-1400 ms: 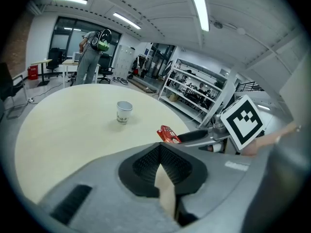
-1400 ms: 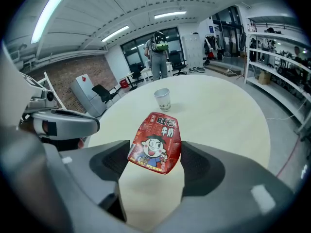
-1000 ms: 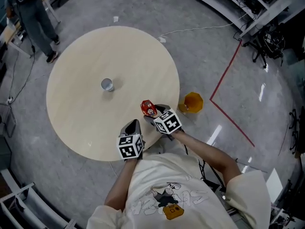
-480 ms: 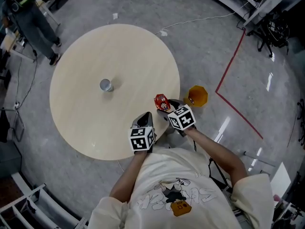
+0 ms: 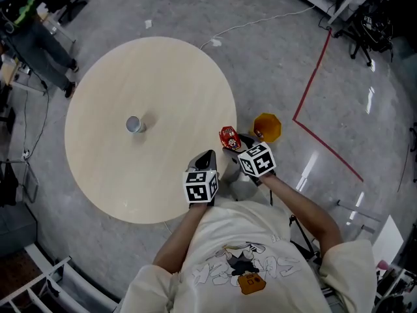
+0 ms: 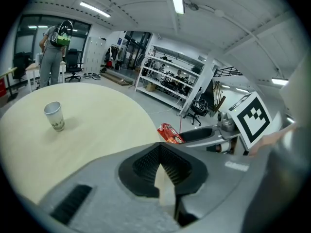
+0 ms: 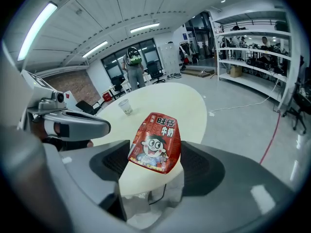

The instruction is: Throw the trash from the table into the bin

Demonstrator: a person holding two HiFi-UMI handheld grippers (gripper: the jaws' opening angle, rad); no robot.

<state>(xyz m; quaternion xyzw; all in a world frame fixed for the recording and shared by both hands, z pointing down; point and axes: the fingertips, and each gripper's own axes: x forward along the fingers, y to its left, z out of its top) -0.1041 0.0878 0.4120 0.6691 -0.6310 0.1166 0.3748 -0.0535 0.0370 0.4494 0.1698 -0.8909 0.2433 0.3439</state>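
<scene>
A red snack packet hangs at the round table's right edge, and my right gripper is shut on it. In the right gripper view the packet stands upright between the two jaws of the right gripper. My left gripper hovers over the table's near edge, beside the right one, shut and empty; its jaws nearly meet. A paper cup stands upright left of the table's middle. An orange bin sits on the floor just right of the table, close to the packet.
A red tape line runs across the grey floor to the right of the bin. A white cable lies beyond the table. A person stands at the far left near chairs. Shelving and equipment line the upper right.
Both grippers have travelled right along the table's near edge, the right one carrying the packet with it. The packet is now at the rim, closer to the orange bin.
</scene>
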